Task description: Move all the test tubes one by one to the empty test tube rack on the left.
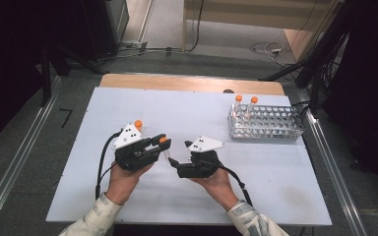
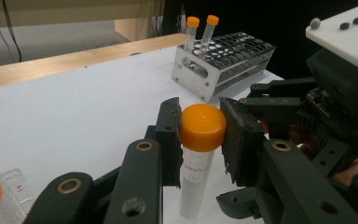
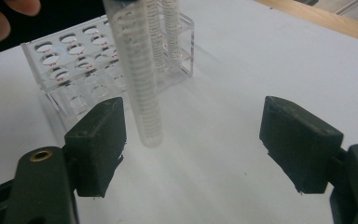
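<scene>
Your left gripper [image 2: 200, 135] is clamped on the orange cap of a clear tube [image 2: 196, 177], holding it upright above the white table [image 1: 202, 113] between your hands. Your right gripper [image 3: 191, 140] stands wide apart, the tube's lower end just beside one pad, untouched. The metal rack [image 1: 266, 123] at the far right holds two orange-capped tubes [image 1: 245, 105]. A clear rack [image 3: 65, 74] sits by your left hand; its tubes are cut off at the frame's edge.
</scene>
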{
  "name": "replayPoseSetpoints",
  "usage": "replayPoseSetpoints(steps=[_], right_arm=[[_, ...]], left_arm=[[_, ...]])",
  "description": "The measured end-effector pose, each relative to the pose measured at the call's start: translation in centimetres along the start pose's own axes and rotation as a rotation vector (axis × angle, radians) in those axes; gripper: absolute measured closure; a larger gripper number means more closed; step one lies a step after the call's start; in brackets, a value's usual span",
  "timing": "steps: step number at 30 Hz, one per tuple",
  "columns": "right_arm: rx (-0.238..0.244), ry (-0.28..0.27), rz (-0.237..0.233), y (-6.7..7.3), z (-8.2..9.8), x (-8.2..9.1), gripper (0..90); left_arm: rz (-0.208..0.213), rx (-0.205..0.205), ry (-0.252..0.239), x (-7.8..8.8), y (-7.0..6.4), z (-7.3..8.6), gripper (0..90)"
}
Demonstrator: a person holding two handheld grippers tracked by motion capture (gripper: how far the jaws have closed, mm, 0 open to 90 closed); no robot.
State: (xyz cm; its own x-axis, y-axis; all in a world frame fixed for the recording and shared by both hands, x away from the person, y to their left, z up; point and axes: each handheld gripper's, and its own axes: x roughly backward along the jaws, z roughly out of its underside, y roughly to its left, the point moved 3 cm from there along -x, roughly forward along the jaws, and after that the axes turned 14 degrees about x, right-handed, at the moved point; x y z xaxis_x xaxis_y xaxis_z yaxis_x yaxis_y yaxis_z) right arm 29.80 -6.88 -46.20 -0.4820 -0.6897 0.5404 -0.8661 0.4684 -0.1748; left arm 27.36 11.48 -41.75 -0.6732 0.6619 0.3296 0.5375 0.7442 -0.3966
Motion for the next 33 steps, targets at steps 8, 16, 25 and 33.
replayPoseSetpoints(steps=[8, 16, 25, 33], right_arm=[[-0.008, 0.006, 0.015, -0.5, 0.4, 0.3, 21.2], [-0.016, 0.004, 0.023, -0.7, 0.5, 0.5, 21.3], [-0.019, 0.004, 0.024, -0.7, 0.5, 0.5, 21.4], [-0.023, 0.003, 0.031, -1.0, 0.7, 0.7, 21.6]], left_arm=[[-0.012, 0.024, -0.033, 1.4, 0.9, -1.0, 70.1], [-0.042, 0.057, -0.078, 2.8, 2.2, -2.0, 70.1], [-0.091, 0.069, -0.081, 3.7, 4.0, -2.3, 70.1], [-0.125, 0.095, -0.112, 5.0, 5.3, -2.7, 70.1]])
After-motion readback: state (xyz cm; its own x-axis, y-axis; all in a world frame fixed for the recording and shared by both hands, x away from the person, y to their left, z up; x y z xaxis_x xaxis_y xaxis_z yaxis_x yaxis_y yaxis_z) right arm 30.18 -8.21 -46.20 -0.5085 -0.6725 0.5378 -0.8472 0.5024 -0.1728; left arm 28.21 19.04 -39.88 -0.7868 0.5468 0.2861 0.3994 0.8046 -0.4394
